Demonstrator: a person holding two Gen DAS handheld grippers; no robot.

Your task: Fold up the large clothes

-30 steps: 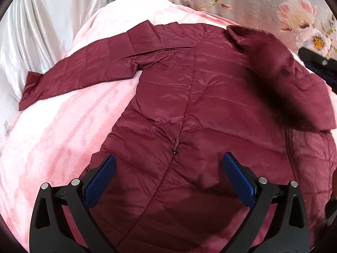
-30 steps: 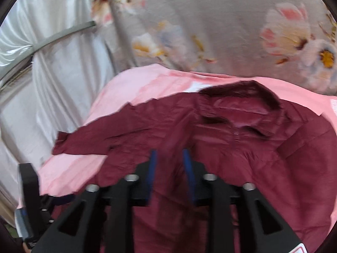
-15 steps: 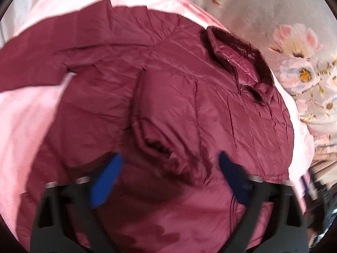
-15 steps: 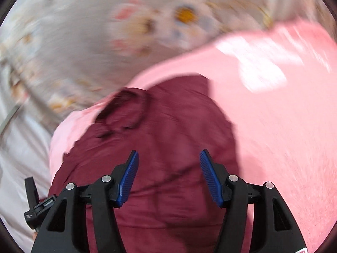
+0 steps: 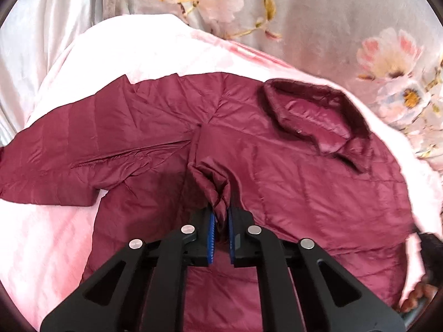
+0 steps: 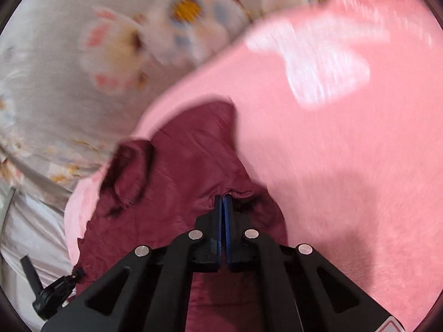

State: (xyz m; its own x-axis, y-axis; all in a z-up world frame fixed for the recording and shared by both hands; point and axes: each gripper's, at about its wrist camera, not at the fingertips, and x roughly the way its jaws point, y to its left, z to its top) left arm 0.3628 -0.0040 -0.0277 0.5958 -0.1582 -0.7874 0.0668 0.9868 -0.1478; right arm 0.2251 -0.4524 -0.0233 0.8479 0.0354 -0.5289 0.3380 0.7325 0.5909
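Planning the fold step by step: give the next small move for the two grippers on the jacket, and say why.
Probably lift the left gripper a little and carry its pinched cloth toward the spread sleeve. It is shut on a bunched ridge of the jacket, mid-body. The right gripper is shut on the jacket's edge beside the pink blanket, so it could hold that side.

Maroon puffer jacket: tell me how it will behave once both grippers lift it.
The jacket probably drapes limply; it bunches where the left gripper pinches it. Its sheen suggests slippery fabric, so the right gripper may lose its thin pinch. The quilting hints it is light.
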